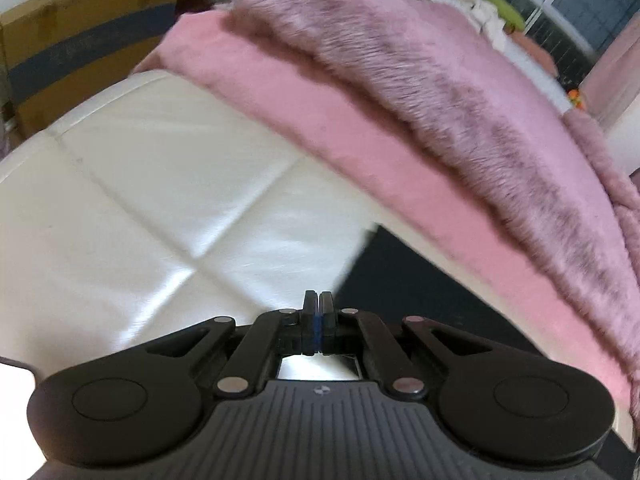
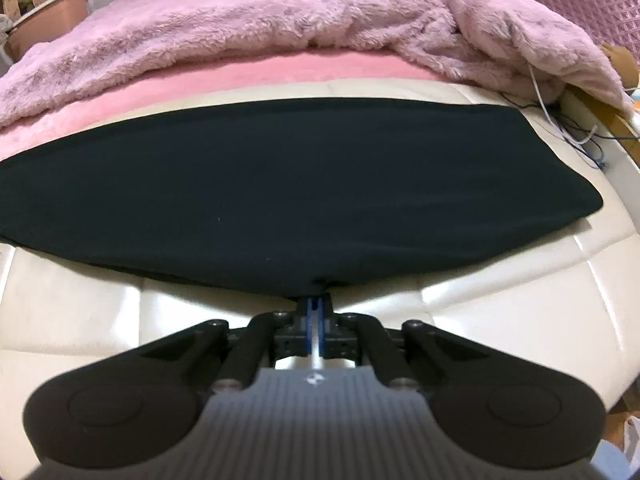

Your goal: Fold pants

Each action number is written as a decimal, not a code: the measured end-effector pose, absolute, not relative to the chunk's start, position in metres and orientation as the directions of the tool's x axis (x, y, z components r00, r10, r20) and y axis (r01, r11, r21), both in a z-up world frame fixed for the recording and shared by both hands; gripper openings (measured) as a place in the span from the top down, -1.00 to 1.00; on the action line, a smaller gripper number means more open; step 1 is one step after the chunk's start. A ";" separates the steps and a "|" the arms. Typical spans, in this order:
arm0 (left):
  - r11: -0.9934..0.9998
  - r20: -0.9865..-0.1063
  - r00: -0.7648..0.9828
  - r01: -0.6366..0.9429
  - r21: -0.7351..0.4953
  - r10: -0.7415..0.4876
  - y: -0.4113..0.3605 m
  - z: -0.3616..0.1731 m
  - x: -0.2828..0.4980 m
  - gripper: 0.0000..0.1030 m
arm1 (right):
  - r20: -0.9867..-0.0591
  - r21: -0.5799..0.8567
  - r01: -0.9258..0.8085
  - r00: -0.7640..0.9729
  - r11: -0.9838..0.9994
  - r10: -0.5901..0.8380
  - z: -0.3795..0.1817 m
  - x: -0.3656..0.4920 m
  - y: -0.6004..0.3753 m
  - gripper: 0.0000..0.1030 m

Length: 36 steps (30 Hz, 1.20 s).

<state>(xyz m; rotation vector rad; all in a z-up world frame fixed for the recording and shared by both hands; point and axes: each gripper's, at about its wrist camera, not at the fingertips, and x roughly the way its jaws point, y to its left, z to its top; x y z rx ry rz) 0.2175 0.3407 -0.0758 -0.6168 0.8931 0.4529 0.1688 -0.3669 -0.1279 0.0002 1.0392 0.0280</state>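
The black pants lie flat in a long band across the white quilted surface in the right wrist view. My right gripper is shut on the near edge of the pants. In the left wrist view one end of the pants shows to the right, ahead of the fingers. My left gripper is shut with nothing between its fingers, over the white surface, just left of the pants' edge.
A pink sheet and a fluffy mauve blanket lie behind the pants. A cardboard box stands at the far left. Thin cables lie at the right edge of the bed.
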 end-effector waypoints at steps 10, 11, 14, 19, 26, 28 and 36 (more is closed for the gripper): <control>0.614 -0.763 0.637 -0.561 -0.555 -0.107 0.337 -0.092 0.199 0.50 | -0.871 0.011 -0.023 0.492 1.000 0.021 -0.138 0.168 -0.371 1.00; 0.609 -0.766 0.634 -0.567 -0.554 -0.106 0.332 -0.096 0.201 0.50 | -0.870 0.014 -0.022 0.492 1.000 0.023 -0.137 0.168 -0.372 1.00; 0.597 -0.782 0.617 -0.598 -0.534 -0.081 0.323 -0.107 0.208 0.50 | -0.870 0.017 -0.024 0.492 1.000 0.027 -0.137 0.167 -0.371 1.00; 0.621 -0.801 0.598 -0.623 -0.476 -0.013 0.313 -0.114 0.212 0.93 | -0.869 0.017 -0.036 0.495 0.999 0.032 -0.134 0.167 -0.372 1.00; 0.680 -0.794 0.601 -0.621 -0.389 0.094 0.302 -0.097 0.215 1.00 | -0.853 0.018 0.010 0.521 1.000 0.010 -0.129 0.165 -0.377 1.00; 0.708 -0.813 0.574 -0.613 -0.350 0.094 0.302 -0.097 0.218 1.00 | -0.839 0.013 0.032 0.544 0.999 -0.007 -0.124 0.161 -0.382 1.00; 0.717 -0.838 0.542 -0.607 -0.344 0.058 0.306 -0.100 0.210 1.00 | -0.886 0.012 0.035 0.464 0.999 -0.006 -0.140 0.163 -0.381 1.00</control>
